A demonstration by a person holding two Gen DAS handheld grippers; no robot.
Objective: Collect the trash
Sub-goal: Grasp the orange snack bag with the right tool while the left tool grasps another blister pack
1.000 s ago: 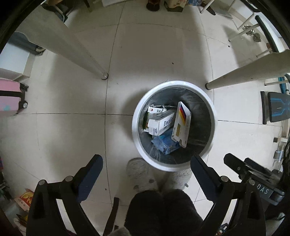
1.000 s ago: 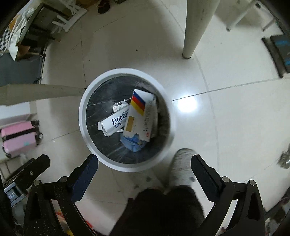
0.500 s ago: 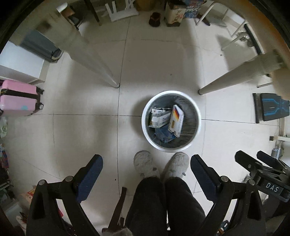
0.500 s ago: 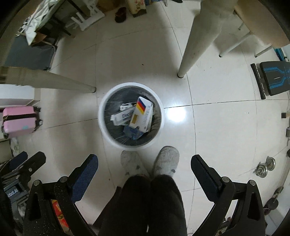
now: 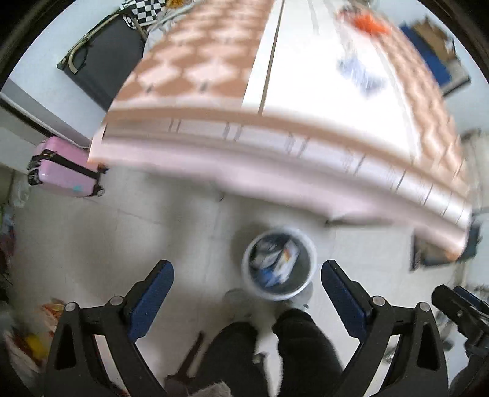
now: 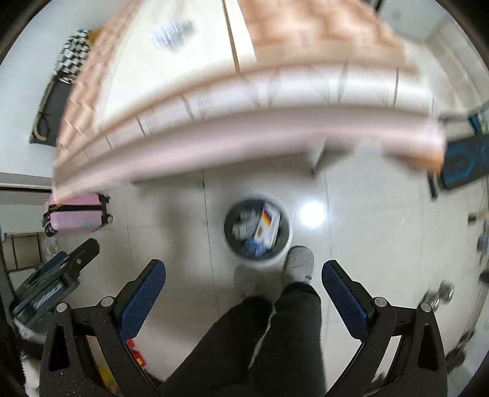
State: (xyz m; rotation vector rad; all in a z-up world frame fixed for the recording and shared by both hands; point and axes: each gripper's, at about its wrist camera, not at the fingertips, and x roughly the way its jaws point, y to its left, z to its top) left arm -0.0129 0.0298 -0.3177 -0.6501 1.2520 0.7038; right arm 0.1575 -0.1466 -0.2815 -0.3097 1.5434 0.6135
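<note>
A white round trash bin (image 5: 308,244) stands on the floor under the table edge, holding several boxes, among them a white box with red and yellow stripes (image 5: 288,255). The bin (image 6: 282,210) also shows in the right wrist view with the striped box (image 6: 269,224) inside. My left gripper (image 5: 247,274) is open and empty, high above the bin. My right gripper (image 6: 243,273) is open and empty, also high above it. On the table lie blurred items: an orange one (image 5: 368,23), a blue-white one (image 5: 359,71) and a clear wrapper (image 6: 171,32).
A table with a pink checked cloth (image 5: 232,61) fills the upper half of both views. A pink suitcase (image 5: 65,168) stands at the left. The person's dark legs (image 6: 259,336) and grey slippers (image 6: 299,262) are beside the bin. A dark mat (image 6: 464,158) lies at right.
Both grippers have risen from close over the bin to above table height. The bin looks much smaller and the tabletop has come into view. Both stay open.
</note>
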